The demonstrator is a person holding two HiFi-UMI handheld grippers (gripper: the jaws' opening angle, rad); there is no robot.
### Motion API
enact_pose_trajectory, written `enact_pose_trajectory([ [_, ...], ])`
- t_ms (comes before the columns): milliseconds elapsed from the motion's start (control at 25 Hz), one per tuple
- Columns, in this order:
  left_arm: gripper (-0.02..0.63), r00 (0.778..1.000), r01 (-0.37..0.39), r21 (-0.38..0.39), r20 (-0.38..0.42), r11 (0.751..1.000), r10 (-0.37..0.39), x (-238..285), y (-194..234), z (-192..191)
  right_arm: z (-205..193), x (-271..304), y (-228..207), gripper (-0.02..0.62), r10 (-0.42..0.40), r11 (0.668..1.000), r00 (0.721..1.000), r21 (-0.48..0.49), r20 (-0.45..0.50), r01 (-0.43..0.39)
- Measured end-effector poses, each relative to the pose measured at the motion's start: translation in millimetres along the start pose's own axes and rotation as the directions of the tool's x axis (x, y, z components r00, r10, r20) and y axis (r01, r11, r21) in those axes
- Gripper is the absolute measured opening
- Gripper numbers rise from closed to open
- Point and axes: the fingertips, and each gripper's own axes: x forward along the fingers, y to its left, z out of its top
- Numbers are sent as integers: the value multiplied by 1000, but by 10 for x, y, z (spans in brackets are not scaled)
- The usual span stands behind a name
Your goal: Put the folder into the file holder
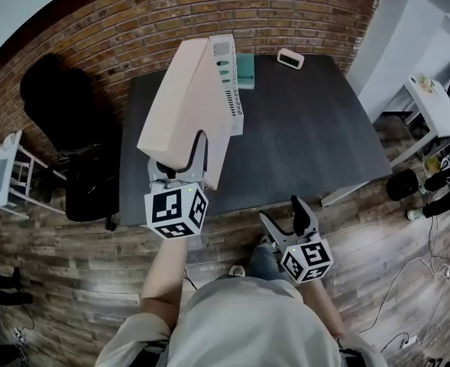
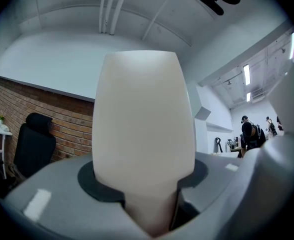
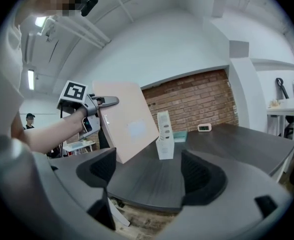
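Head view: left gripper is clamping the near edge of a pale pink flat rectangular folder. The folder is hanging tilted in the air over the near left part of the dark grey table. Its far end is overlapping a white perforated upright file holder at upper centre of frame. I can't tell from here whether they're touching. Right gripper is idling at lower right, off the table edge, jaws apart, nothing between them.

Left gripper view: the folder is filling the frame centre, running up from between the jaws, pads pressing on both faces. It's blocking everything ahead, so no holder and no table are showing here.

Right gripper view: its own jaws are standing wide and empty. This side-on angle is giving what the others aren't. The folder is leaning with its top away from the holder, lower corner sitting at the near table edge at frame left. The holder is standing just to its right, mid-frame, on the tabletop. A small white clock is sitting further back.

Judgement: the carry/align step is running and the folder isn't in yet. The next move is looking like rotating the folder upright, lining its lower edge over the holder's open top, then lowering it. The risk is the corner catching the holder wall and tipping it.
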Motion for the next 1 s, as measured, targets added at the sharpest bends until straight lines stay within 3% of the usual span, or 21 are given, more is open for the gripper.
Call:
enact_pose_trajectory([
  [440,270,999,-44,-22,-15,999,44,1032,7,-234,289,666,-782,387,30,999,1000,-27,0,-30],
  [1000,270,990,-134,40,-40,990,136,1969,90,-395,622,1462,-1389,387,137,990,990,-40,-25,-138],
])
